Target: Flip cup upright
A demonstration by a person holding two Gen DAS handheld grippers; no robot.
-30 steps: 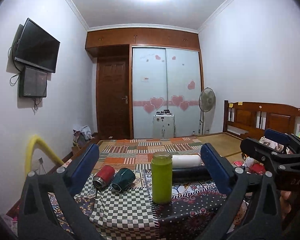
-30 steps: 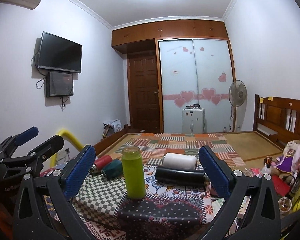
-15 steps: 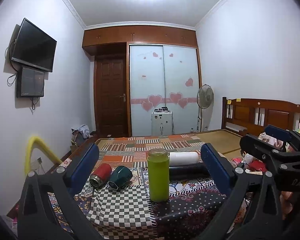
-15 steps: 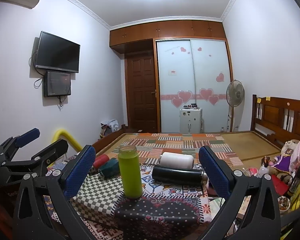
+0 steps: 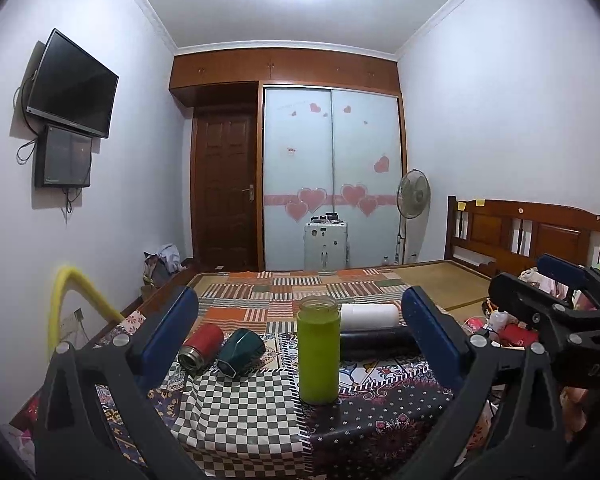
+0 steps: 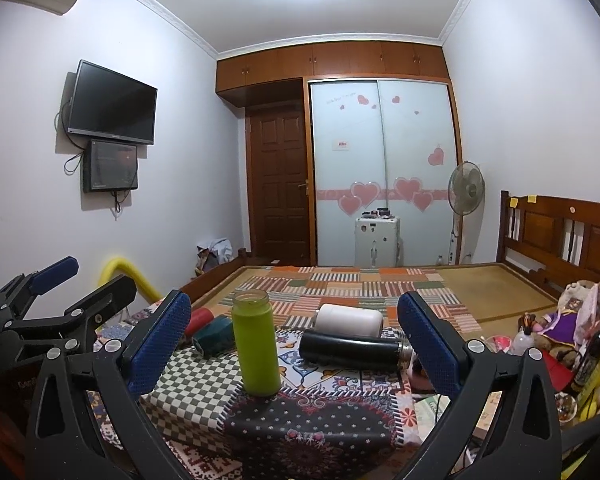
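Observation:
A green cup [image 5: 318,352] [image 6: 256,344] stands upright on the patterned table cloth [image 5: 252,420] [image 6: 308,420]. A red cup [image 5: 202,346] [image 6: 198,318], a dark green cup [image 5: 240,350] [image 6: 214,336], a black flask [image 5: 376,344] [image 6: 352,350] and a white cup [image 5: 370,316] [image 6: 348,320] lie on their sides behind it. My left gripper [image 5: 300,340] is open and empty, held back from the table. My right gripper [image 6: 294,344] is open and empty too. Each gripper shows at the edge of the other's view.
A bed with a patchwork cover [image 5: 300,288] lies behind the table, its wooden headboard [image 6: 560,232] at the right. Toys and bottles [image 6: 580,320] crowd the right side. A yellow tube [image 5: 68,300] arches at the left by the wall.
Both grippers have drawn back and risen a little from the table. The cups look smaller and lower in view. Nothing on the table has moved.

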